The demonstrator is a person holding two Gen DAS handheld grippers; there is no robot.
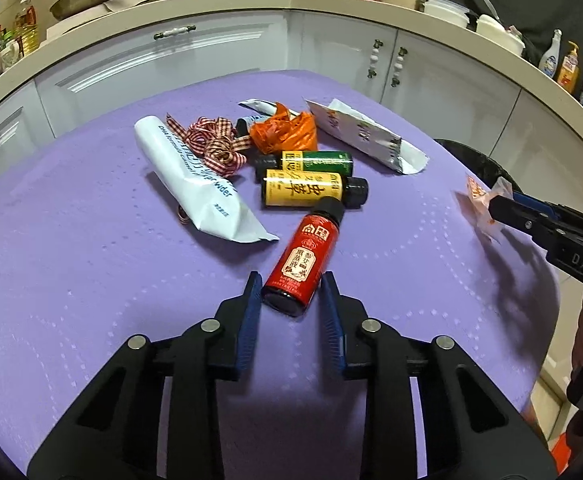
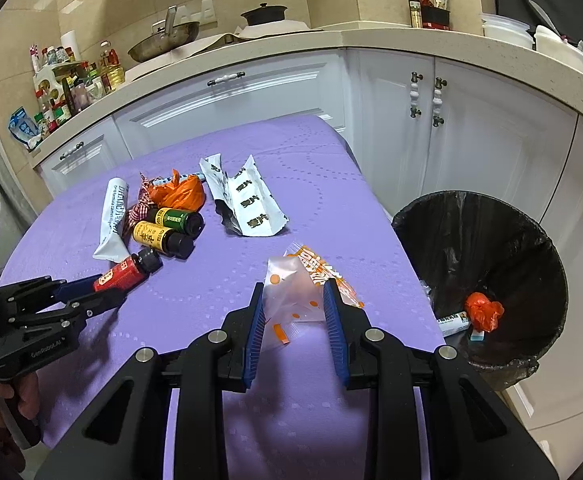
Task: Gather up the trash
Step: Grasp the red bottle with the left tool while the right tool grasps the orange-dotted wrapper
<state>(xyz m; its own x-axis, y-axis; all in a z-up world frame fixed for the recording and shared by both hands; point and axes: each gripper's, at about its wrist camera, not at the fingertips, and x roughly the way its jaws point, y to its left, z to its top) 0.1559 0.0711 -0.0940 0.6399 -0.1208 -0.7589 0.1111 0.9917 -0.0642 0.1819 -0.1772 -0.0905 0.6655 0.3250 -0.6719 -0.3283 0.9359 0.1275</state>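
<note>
The left gripper (image 1: pixel 290 286) has the small red-labelled bottle with a black cap (image 1: pixel 302 254) between its blue pads, clamped on the bottle's base end, the bottle lying on the purple-covered desk (image 1: pixel 91 260) with its cap pointing away. Over on the right, the right gripper (image 2: pixel 294 300) is closed on a crumpled clear plastic wrapper with orange print (image 2: pixel 291 288), holding it near the desk's right edge. Just beyond that edge stands the round bin with a black liner (image 2: pixel 471 232), and inside it lie an orange plastic scrap (image 2: pixel 484 311) and a white tube (image 2: pixel 453 319). Farther back on the desk sit the yellow-labelled bottle (image 1: pixel 311 190), the green-labelled bottle (image 1: pixel 311 161) touching it, a crumpled orange bag (image 1: pixel 285 130), a red checked ribbon (image 1: pixel 215 140), a long white pouch (image 1: pixel 199 184) and a torn white foil packet (image 1: pixel 365 134).
</note>
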